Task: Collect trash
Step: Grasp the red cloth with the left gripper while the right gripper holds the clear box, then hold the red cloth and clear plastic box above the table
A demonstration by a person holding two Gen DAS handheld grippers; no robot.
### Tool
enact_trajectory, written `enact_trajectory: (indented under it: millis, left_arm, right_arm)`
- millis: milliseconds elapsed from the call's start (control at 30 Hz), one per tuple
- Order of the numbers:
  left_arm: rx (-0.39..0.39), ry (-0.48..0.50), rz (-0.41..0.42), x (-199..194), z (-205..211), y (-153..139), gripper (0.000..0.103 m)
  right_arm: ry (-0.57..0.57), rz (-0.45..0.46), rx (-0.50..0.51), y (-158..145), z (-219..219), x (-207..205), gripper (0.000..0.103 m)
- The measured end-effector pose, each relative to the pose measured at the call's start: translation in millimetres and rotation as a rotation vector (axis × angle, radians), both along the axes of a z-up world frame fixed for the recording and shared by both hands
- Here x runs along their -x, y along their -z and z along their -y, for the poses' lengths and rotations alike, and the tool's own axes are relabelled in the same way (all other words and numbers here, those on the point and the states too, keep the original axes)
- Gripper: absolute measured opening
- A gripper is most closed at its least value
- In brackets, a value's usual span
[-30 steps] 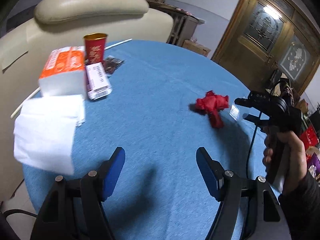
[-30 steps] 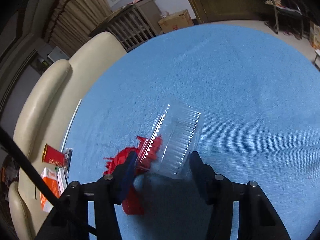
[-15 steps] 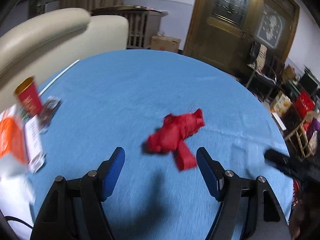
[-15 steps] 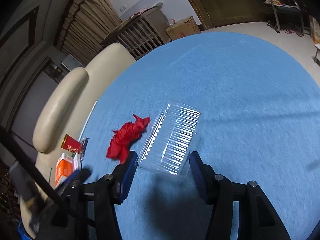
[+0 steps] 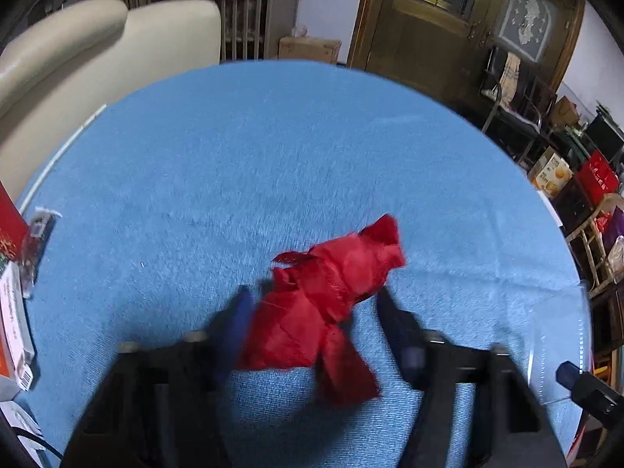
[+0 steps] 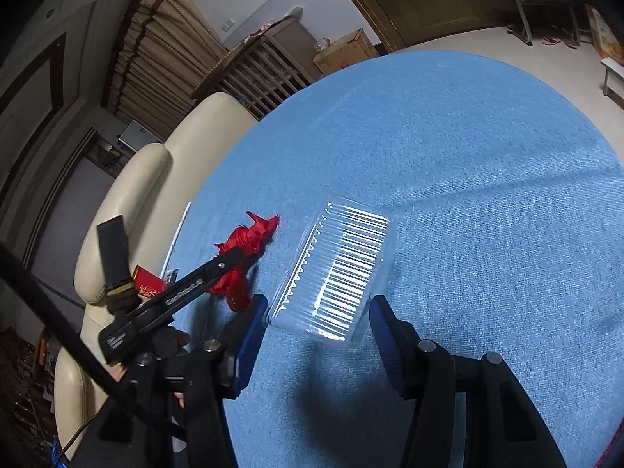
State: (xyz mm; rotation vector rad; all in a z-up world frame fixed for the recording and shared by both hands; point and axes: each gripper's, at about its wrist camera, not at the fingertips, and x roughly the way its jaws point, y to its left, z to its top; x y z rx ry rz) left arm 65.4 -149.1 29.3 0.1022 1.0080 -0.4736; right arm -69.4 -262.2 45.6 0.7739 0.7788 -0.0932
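Since a second ago my left gripper (image 5: 312, 304) slid over the red wrapper (image 5: 331, 296), now between closing jaws, long axis toward one o'clock; my right gripper (image 6: 316, 312) clasps the clear tray (image 6: 335, 269).

Dim indoor light, fisheye-warped edges, motion-blurred left claw (image 5: 314, 308).

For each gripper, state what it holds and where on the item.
Right gripper: clear plastic tray, gripped across its near end. Left gripper: closing around the crumpled red wrapper, not yet clamped.

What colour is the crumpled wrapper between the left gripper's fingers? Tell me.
Red; the crumpled wrapper shows best in the left wrist view.
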Motion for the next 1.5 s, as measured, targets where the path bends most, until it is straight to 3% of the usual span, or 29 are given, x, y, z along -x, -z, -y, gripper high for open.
enact_trajectory:
  millis: [67,167,200,533,833,1000,1500]
  left_arm:
    - [0.013,-0.005,-0.018,-1.0,-4.4,3.0,0.042]
    - [0.015,-0.009,-0.019,3.1,-9.7,0.4,0.024]
    - [0.019,-0.011,-0.020,6.0,-13.6,-2.6,0.023]
    - [0.060,-0.072,0.013,40.9,-58.8,-21.3,0.022]
    - [0.124,-0.101,0.083,113.9,-98.8,-38.7,0.022]
    - [0.150,-0.092,0.100,141.2,-101.4,-42.5,0.022]
    - [0.193,-0.105,0.138,166.3,-115.5,-58.1,0.022]
  right_arm:
    - [0.000,0.003,0.000,-1.0,-1.4,1.1,0.057]
    - [0.001,0.006,0.002,-2.5,-3.3,1.4,0.057]
    - [0.002,0.007,0.002,-3.0,-3.0,2.8,0.057]
    - [-0.006,0.023,0.005,-11.3,-15.4,15.8,0.057]
    - [-0.040,0.031,0.013,-18.0,-37.9,32.4,0.057]
    - [-0.036,0.027,0.020,-19.6,-43.2,50.0,0.057]
    - [-0.021,0.042,0.037,-28.0,-50.7,81.3,0.057]
